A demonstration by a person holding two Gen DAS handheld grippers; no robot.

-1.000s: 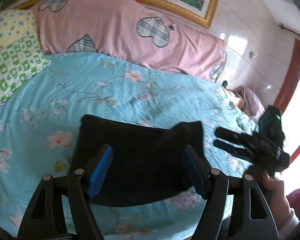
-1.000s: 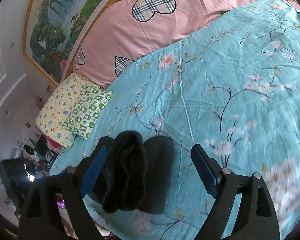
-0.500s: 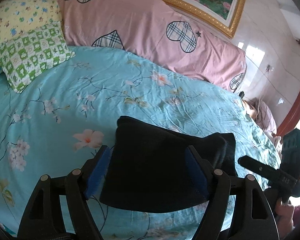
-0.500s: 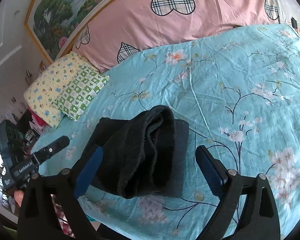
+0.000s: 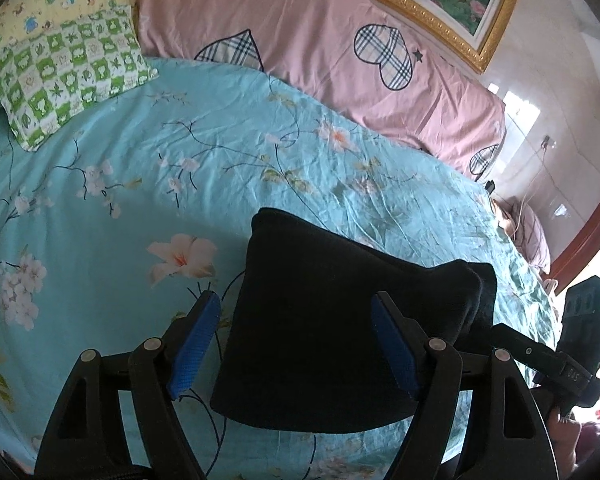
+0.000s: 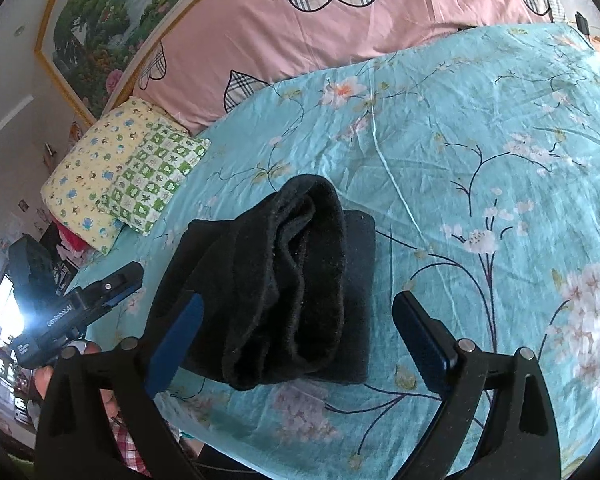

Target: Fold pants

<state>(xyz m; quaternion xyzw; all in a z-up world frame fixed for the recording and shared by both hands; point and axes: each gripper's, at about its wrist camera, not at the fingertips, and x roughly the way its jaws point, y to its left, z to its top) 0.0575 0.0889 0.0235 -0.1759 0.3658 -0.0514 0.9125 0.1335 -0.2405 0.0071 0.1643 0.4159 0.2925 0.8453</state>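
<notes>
The black pants [image 5: 340,320] lie folded in a compact bundle on the turquoise flowered bed sheet [image 5: 160,160]. In the right wrist view the pants [image 6: 284,288] show stacked layers with a rolled end facing the camera. My left gripper [image 5: 296,308] is open and empty, just above the near edge of the bundle. My right gripper [image 6: 296,312] is open and empty, its fingers on either side of the bundle's end. The right gripper shows at the right edge of the left wrist view [image 5: 556,360]; the left gripper shows at the left of the right wrist view [image 6: 80,308].
A long pink pillow with plaid hearts [image 5: 320,52] lies along the headboard. A green checked pillow [image 5: 68,72] and a yellow one [image 6: 96,172] sit at the bed's corner. A framed painting [image 6: 112,32] hangs above. The bed edge is near the bundle.
Both grippers have pulled back and turned; the pants bundle has shifted right in the left wrist view and stays lying on the sheet. Both stay open.
</notes>
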